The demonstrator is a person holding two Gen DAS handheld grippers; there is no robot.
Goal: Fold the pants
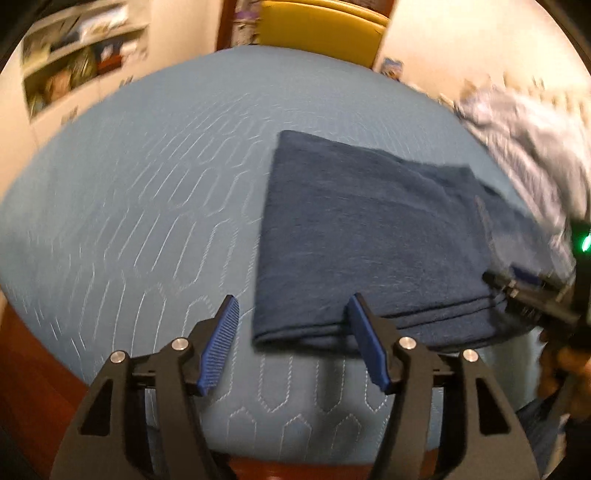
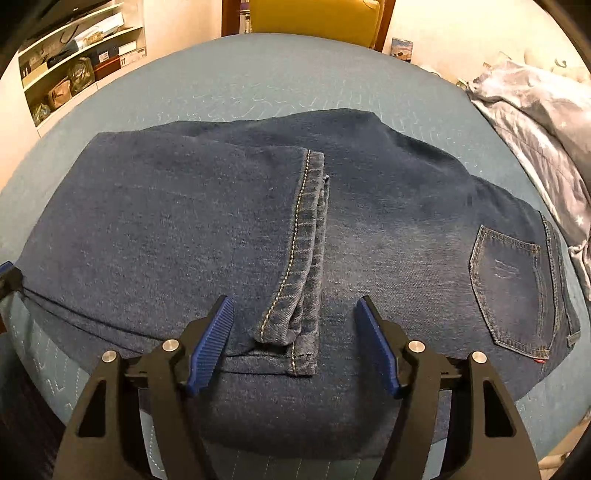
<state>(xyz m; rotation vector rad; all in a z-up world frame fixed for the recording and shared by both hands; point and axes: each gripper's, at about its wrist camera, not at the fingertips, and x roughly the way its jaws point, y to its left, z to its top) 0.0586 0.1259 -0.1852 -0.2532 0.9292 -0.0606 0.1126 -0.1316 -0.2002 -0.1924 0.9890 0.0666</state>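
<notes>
While the left wrist view is motion-blurred, it shows the left gripper (image 1: 291,314) with jaws spread wide and nothing between them, over the light blue quilted bed cover (image 1: 147,192). The folded pants (image 1: 369,236) lie flat on the cover, ahead and to the right of it; their near left corner sits just behind the right blue pad (image 1: 365,343), contact unclear. At the right edge, the right gripper (image 1: 517,284) is at the pants' near right part; its jaw state can't be read here. A hand (image 1: 565,369) holds it.

In the right wrist view, the right gripper (image 2: 295,317) has jaws spread, empty, directly above the pants (image 2: 184,229). The leg hem (image 2: 295,266) is folded over and ends between the two pads, near edge. Back pocket (image 2: 506,280) to the right. Patterned bedding (image 2: 535,122) far right, shelves (image 2: 74,62) far left, yellow chair (image 2: 314,18) beyond the bed.
</notes>
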